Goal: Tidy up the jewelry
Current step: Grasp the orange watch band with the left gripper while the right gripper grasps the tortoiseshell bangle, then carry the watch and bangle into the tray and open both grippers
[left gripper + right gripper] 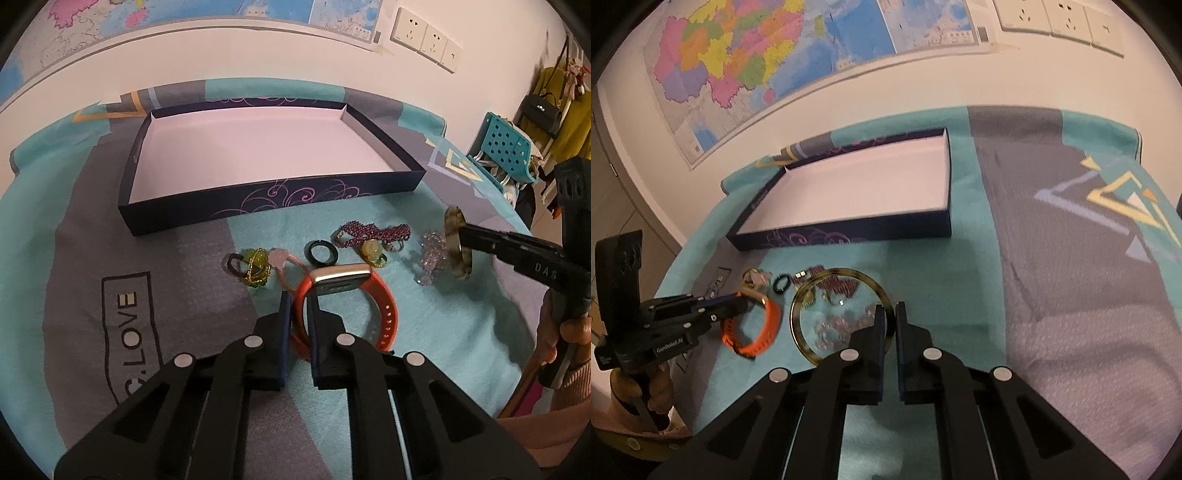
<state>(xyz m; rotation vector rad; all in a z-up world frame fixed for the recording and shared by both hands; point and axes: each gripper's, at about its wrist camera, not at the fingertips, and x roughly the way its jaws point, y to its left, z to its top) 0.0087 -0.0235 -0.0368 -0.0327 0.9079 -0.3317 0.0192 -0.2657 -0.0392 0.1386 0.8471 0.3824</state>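
Jewelry sorting has not yet placed anything: I see the shallow dark-blue cardboard tray with white floor point(236, 155) bare, lying at 12 o'clock from the pieces on the teal-and-grey cloth point(92, 229). My left gripper point(300, 306) is clamped on the strap of the orange silicone wristband watch point(347, 295). My right gripper point(890, 314) is closed on the rim of the mottled tan round bangle point(798, 306). Left on the cloth: purple beaded bracelet point(373, 232), black ring point(319, 253), green bead charm point(256, 267), clear crystal bracelet point(430, 254). I judge both carries to the tray pending.
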